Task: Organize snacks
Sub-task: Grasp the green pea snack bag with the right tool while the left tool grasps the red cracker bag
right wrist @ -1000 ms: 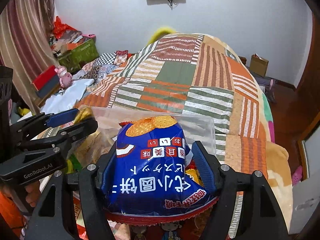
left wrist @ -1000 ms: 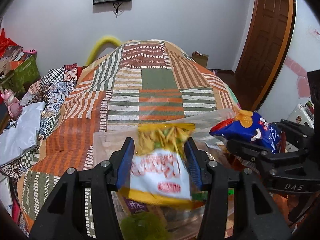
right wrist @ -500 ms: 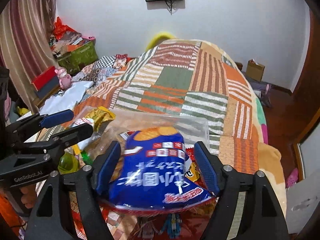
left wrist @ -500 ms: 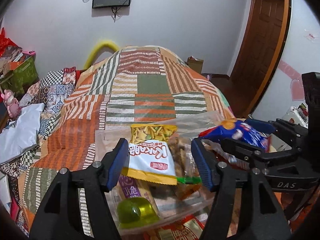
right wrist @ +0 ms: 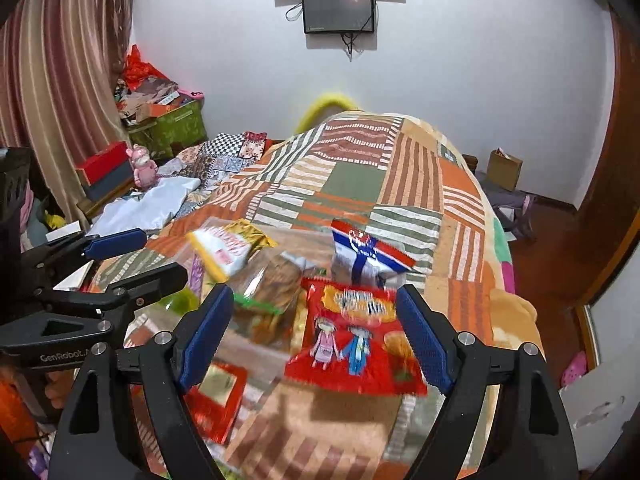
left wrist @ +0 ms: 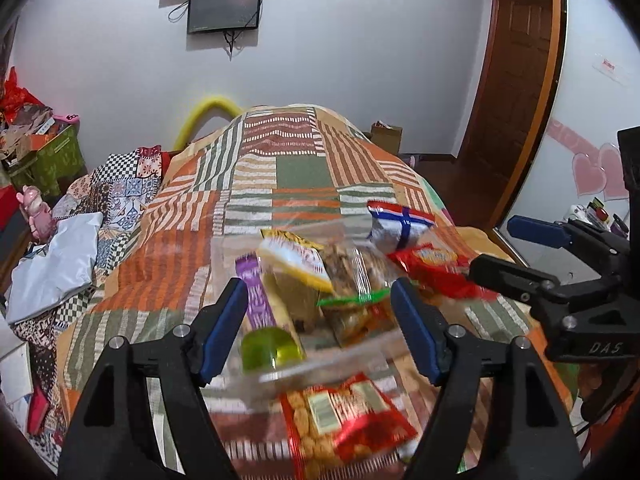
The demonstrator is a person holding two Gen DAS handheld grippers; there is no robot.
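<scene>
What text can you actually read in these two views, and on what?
"DAS": right gripper body, seen from the left wrist.
"GenRobot.": cut off by a finger, left gripper body, seen from the right wrist.
Print on the red snack bag, the white and yellow packet and the other packets: too blurred to read.

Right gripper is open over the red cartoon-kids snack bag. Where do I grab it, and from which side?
Grip the red snack bag across its middle, coming straight down from above. It lies flat, face up on the blanket, roughly centred between the open right gripper fingers, so its long side edges are the easiest pinch.
</scene>
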